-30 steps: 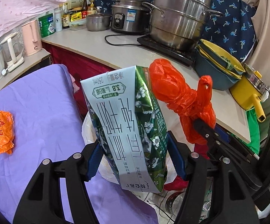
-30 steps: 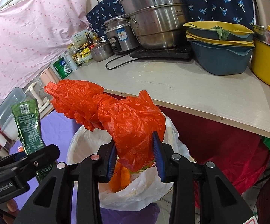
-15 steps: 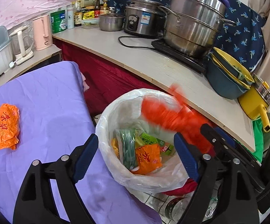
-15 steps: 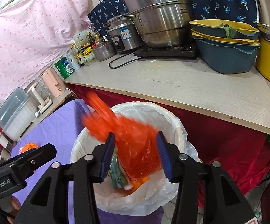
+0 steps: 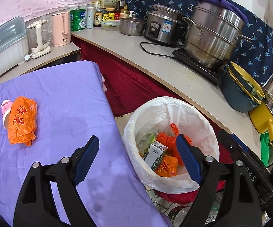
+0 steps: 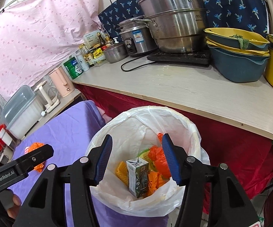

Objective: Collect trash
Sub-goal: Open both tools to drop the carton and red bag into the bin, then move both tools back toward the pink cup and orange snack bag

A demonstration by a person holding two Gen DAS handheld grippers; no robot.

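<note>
A bin lined with a white bag (image 5: 174, 104) (image 6: 155, 111) stands between the purple table and the counter. In it lie a green-and-white milk carton (image 5: 155, 155) (image 6: 138, 176), a red-orange plastic bag (image 5: 166, 140) (image 6: 159, 158) and orange wrappers. My left gripper (image 5: 137, 140) is open and empty, straddling the table edge and the bin's left rim. My right gripper (image 6: 137, 138) hovers over the bin, its jaws opening with nothing between them. On the purple cloth (image 5: 60, 94) an orange wrapper (image 5: 22, 121) (image 6: 38, 147) lies against a small pink item (image 5: 5, 107).
A light counter (image 5: 155, 60) curves behind the bin, with a red cloth hanging below it. On it stand a steel steamer pot (image 5: 212, 37), a rice cooker (image 5: 162, 28), stacked blue and yellow basins (image 5: 240, 94), a yellow pot (image 5: 264, 117), bottles and a pink kettle (image 5: 60, 28).
The left gripper let go of the milk carton and the right let go of the orange bag; both dropped into the bin. Both jaws opened, and the left view swung toward the table.
</note>
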